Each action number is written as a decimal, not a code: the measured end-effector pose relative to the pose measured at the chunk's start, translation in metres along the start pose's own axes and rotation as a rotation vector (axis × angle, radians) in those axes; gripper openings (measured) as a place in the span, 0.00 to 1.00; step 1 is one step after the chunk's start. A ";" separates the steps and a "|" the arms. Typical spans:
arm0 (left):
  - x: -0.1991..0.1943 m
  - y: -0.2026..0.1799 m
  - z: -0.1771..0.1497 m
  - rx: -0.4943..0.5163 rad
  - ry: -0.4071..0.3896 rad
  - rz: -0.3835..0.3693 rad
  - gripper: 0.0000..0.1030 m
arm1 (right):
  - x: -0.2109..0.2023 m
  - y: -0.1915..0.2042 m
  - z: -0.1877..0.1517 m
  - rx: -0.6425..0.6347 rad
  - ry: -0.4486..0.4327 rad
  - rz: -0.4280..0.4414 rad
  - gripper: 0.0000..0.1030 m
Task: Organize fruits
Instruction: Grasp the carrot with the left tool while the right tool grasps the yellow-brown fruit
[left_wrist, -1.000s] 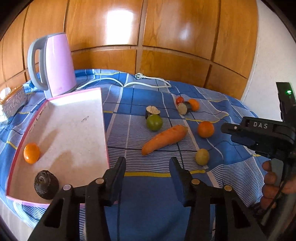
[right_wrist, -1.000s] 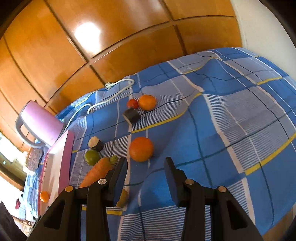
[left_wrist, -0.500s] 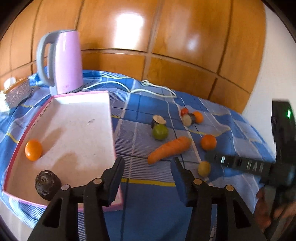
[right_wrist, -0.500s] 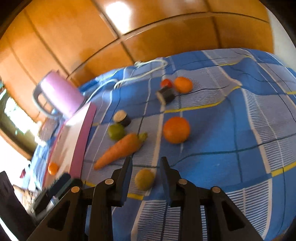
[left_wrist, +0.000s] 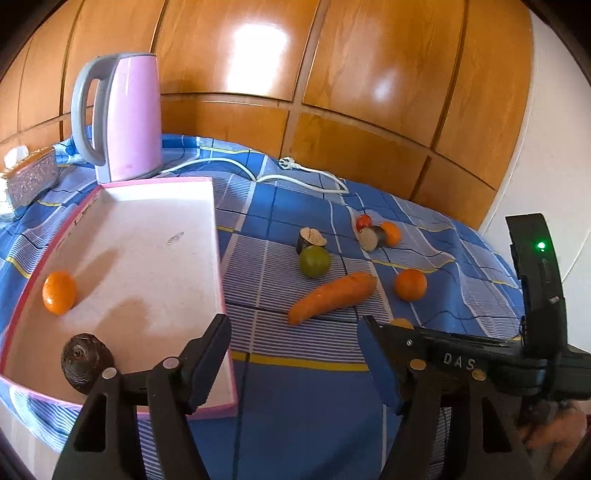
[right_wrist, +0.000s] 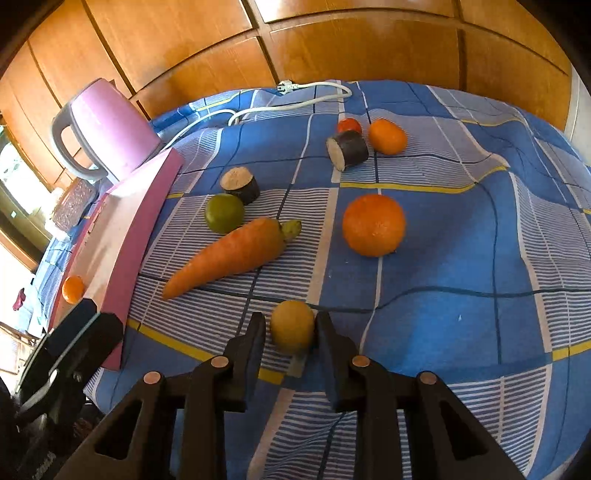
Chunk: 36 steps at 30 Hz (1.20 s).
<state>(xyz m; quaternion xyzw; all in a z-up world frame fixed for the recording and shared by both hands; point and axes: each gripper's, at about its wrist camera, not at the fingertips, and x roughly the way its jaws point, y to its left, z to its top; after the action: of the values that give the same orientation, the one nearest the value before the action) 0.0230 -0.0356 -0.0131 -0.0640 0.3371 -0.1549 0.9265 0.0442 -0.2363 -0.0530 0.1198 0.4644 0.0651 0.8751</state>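
Ahead-left of the wide-open, empty left hand-held gripper (left_wrist: 293, 343), the pink tray (left_wrist: 218, 258) holds an orange (left_wrist: 59, 292) and dark avocado (left_wrist: 86, 362). The right hand-held gripper (right_wrist: 290, 330) brackets a yellow lemon (right_wrist: 292, 325), fingers apparently just touching; bare blue cloth (right_wrist: 461, 266) lies right.

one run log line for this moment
right gripper: fingers astride yellow fruit on cloth | left gripper: open, empty, near tray | tray: orange, dark fruit

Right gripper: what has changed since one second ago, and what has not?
The right gripper swung left from the orange, came down, and its fingers narrowed around the lemon, which still lies on the cloth. The left gripper stays open and empty; the other produce has not moved.
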 end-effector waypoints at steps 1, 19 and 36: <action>0.000 -0.001 0.000 0.001 0.003 -0.003 0.69 | 0.001 -0.001 0.001 0.007 -0.004 0.004 0.26; 0.026 -0.021 0.014 0.140 0.056 0.016 0.59 | -0.003 -0.010 0.007 0.044 -0.063 -0.076 0.25; 0.085 -0.053 0.034 0.254 0.135 -0.043 0.59 | -0.006 -0.042 0.012 0.186 -0.090 -0.062 0.25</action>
<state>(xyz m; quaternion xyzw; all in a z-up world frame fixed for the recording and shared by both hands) 0.0937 -0.1133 -0.0267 0.0569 0.3749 -0.2199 0.8988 0.0511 -0.2802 -0.0528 0.1890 0.4321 -0.0110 0.8817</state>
